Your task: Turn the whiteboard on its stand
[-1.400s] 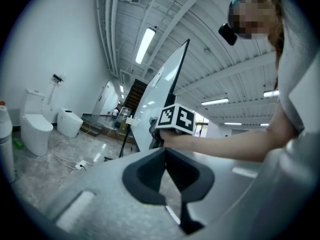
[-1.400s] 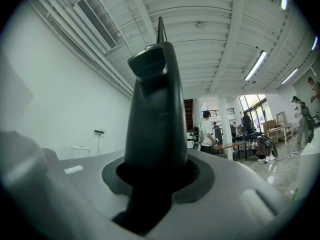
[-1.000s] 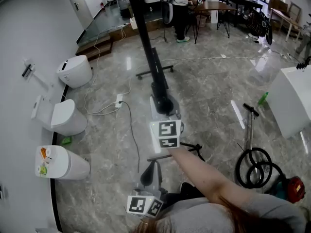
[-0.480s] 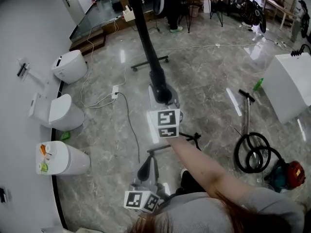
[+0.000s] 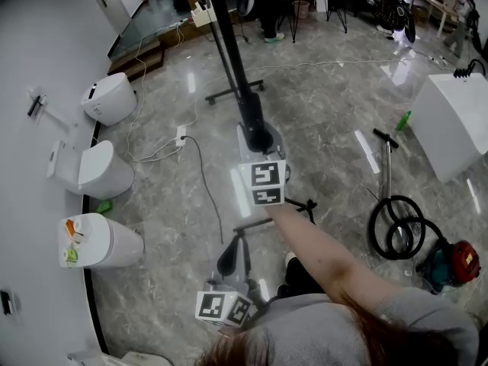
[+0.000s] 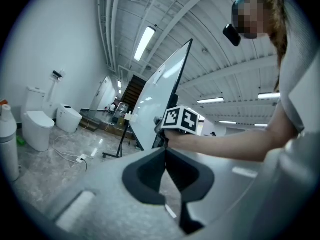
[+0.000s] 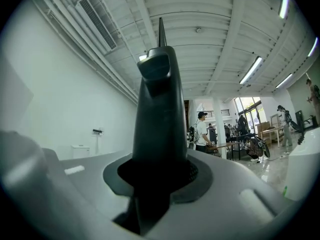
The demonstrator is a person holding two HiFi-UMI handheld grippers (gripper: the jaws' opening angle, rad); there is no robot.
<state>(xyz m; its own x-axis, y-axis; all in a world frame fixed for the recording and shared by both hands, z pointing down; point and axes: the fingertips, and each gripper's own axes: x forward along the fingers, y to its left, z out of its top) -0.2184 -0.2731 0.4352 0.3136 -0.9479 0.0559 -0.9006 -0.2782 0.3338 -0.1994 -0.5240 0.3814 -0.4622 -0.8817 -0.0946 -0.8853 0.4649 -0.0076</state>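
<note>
The whiteboard [image 5: 229, 44] shows edge-on from above as a dark bar running up the head view; its white face [image 6: 160, 96] shows in the left gripper view. My right gripper [image 5: 258, 137] is shut on the board's near dark edge [image 7: 160, 109], which fills the gap between the jaws; they have just been closing. My left gripper [image 5: 241, 239] hangs nearer to me, apart from the board, over the stand's near foot [image 5: 286, 213]. Its jaws [image 6: 165, 156] meet at the tips with nothing between them.
Two toilets [image 5: 113, 97] [image 5: 91, 170] and a white bin [image 5: 99, 241] line the left wall. A cable with a power strip [image 5: 181, 136] lies on the floor. A vacuum hose [image 5: 396, 235], a red vacuum [image 5: 461, 261] and a white basin [image 5: 457, 124] are to the right. A person [image 5: 267, 6] stands far off.
My right gripper, on the board's edge, has shifted a little rightward relative to the stand's far foot. The left gripper has moved along with it.
</note>
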